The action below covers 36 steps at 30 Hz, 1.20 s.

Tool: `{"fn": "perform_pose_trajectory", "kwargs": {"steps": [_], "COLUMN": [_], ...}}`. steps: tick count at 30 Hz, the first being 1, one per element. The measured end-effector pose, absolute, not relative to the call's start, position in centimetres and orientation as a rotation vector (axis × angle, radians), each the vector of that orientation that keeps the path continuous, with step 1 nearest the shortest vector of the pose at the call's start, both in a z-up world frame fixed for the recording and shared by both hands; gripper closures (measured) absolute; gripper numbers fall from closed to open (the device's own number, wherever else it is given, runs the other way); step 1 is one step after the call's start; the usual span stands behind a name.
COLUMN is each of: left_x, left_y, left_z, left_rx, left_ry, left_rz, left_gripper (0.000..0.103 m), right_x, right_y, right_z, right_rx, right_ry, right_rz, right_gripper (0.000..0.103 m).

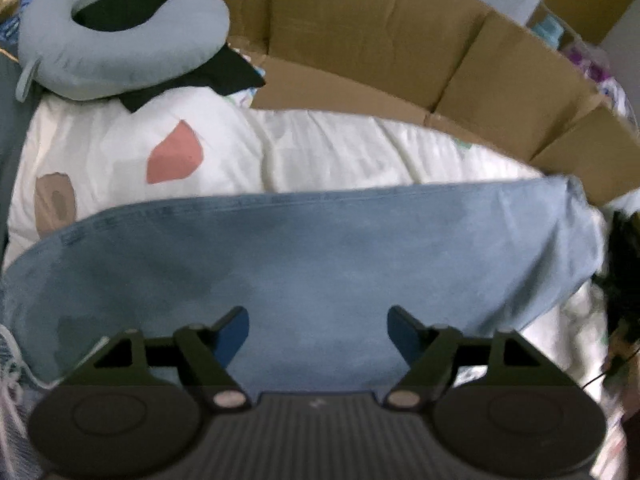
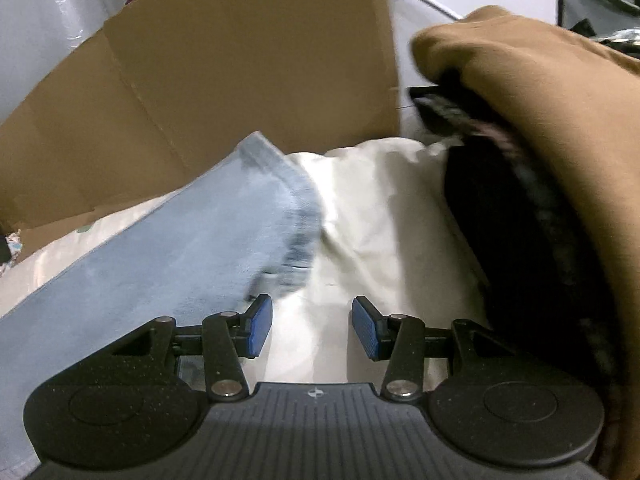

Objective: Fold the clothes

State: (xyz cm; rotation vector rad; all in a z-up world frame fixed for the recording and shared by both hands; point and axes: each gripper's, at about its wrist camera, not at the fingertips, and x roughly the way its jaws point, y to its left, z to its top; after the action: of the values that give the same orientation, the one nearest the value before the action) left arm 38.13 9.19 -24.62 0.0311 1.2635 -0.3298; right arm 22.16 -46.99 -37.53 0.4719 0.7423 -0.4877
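Across the middle of the left wrist view: light blue jeans (image 1: 304, 256) lie in a broad band on a white quilt (image 1: 328, 152), soft faded denim with a stitched seam along the upper edge.
Jeans, right wrist view: one end (image 2: 224, 224) runs from lower left toward centre frame, finishing in a darker, frayed-looking hem.
Quilt: puffy and creased, printed with a pink patch and a tan patch at left of the left view.
Left gripper (image 1: 318, 332): black linkage with blue pads, jaws spread wide above the denim, holding nothing.
Right gripper (image 2: 312, 330): jaws parted, empty, over bare quilt; its left pad sits just beside the hem.
Neck pillow (image 1: 120, 36): pale blue, U-shaped, plump, upper left, resting on a black cloth (image 1: 224, 76).
Cardboard box (image 1: 380, 40): flat brown walls and open flaps curve behind the quilt across the top of both views; its contents cannot be told.
Brown garment (image 2: 560, 128): smooth, heaped at right of the right view over dark fuzzy fabric (image 2: 516, 232).
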Motion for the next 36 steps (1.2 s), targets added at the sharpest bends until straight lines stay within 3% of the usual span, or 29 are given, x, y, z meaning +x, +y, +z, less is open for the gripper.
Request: {"fn": "perform_pose_trajectory", "kwargs": {"steps": [10,12,17,19,20,21,36], "left_x": [37.9,37.7,37.5,37.4,37.4,37.3,38.2], "left_y": [9.6,9.8,10.6,10.8,10.9,11.0,9.5], "left_z": [-25.4,-25.8,-26.3,-26.5,-26.7,-26.8,-27.9], "left_rx": [0.02,0.043,0.061,0.07,0.076,0.084,0.114], "left_ry": [1.262,1.264,1.276,1.278,1.279,1.28,1.287], "left_rz": [-0.319,-0.312,-0.292,-0.295,-0.298,-0.302,-0.35], "left_gripper": [0.02,0.02,0.02,0.02,0.02,0.02,0.02], "right_x": [24.5,25.0,25.4,25.3,25.3,25.2,21.8], "right_y": [-46.9,-47.0,-47.1,-47.2,-47.2,-47.2,-47.3], "right_z": [-38.0,-38.3,-39.0,-39.0,-38.9,-38.9,-32.1], "right_rx": [0.54,0.539,0.524,0.5,0.488,0.476,0.285], "right_ry": [0.701,0.705,0.71,0.719,0.723,0.727,0.744], "right_rz": [-0.493,-0.5,-0.483,-0.466,-0.457,-0.448,-0.369], "right_gripper": [0.05,0.044,0.044,0.053,0.068,0.073,0.079]}}
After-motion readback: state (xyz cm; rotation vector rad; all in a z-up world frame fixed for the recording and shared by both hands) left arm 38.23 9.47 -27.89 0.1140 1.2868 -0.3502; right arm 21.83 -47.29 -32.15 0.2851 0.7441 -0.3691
